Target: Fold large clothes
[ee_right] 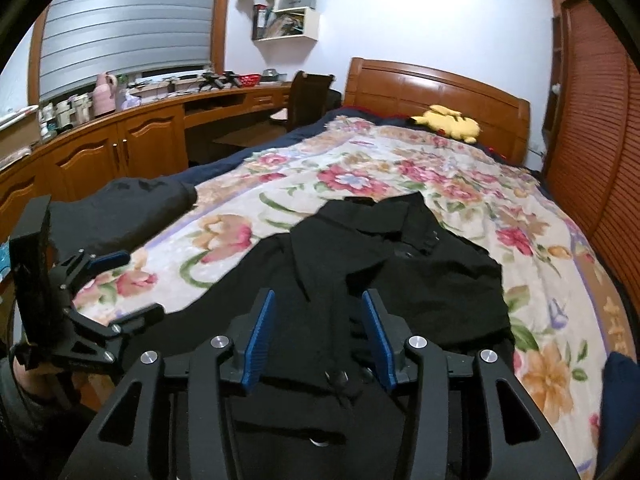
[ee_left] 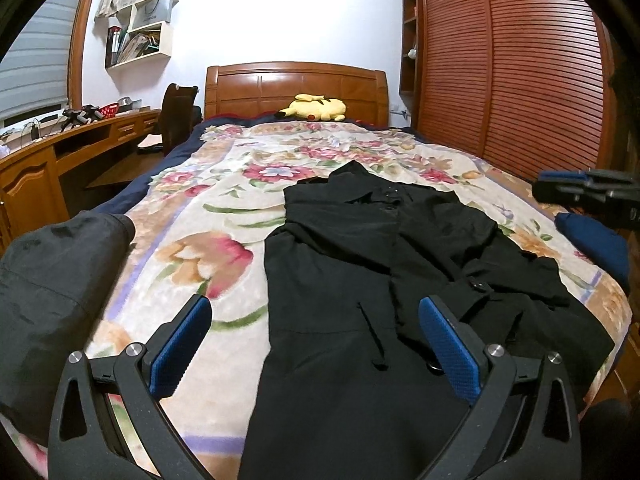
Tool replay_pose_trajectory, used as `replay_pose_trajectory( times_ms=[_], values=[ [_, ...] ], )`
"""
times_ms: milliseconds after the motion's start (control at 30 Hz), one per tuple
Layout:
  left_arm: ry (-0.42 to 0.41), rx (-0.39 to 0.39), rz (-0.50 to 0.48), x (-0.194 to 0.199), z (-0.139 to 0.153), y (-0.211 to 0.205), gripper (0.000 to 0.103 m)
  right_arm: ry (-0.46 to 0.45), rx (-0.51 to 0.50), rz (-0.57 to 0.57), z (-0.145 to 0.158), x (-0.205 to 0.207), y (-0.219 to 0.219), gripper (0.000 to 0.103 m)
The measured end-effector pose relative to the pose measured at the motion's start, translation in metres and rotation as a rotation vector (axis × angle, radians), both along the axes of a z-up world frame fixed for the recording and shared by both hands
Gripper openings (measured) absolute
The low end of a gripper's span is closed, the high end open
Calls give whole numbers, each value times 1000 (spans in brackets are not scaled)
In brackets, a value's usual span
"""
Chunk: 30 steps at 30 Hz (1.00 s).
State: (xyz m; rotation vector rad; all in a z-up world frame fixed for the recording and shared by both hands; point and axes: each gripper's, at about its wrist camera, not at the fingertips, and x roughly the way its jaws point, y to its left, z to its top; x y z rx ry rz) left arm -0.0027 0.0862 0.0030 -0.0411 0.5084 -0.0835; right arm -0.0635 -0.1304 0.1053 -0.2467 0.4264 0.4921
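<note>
A large black coat (ee_left: 360, 264) lies spread lengthwise on the floral bedspread (ee_left: 224, 200), collar toward the headboard, front flaps partly folded over. My left gripper (ee_left: 316, 320) is open and empty, held above the coat's lower left part. My right gripper (ee_right: 320, 312) is open and empty above the coat (ee_right: 400, 264), over its middle front. The left gripper also shows at the left edge of the right wrist view (ee_right: 124, 284), and the right gripper at the right edge of the left wrist view (ee_left: 560, 188).
A second dark garment (ee_left: 52, 272) lies bunched on the bed's left edge. A yellow plush toy (ee_left: 316, 108) sits by the wooden headboard (ee_left: 296, 88). A blue cushion (ee_left: 596, 244) is at the bed's right edge. A desk (ee_right: 120, 136) and chair (ee_right: 308, 96) stand left, wardrobe doors (ee_left: 512, 72) right.
</note>
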Motion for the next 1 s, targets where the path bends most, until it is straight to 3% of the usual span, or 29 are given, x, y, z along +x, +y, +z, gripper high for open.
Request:
replay_pose_trajectory(
  times_ms=[500, 867, 1000],
  values=[
    [48, 30, -150, -5, -14, -69, 103, 71, 17, -199, -49, 5, -66, 47],
    [94, 52, -224, 6, -26, -116, 103, 102, 43, -227, -75, 3, -83, 47],
    [109, 41, -254, 10, -31, -130, 97, 93, 62, -224, -88, -6, -95, 47]
  ],
)
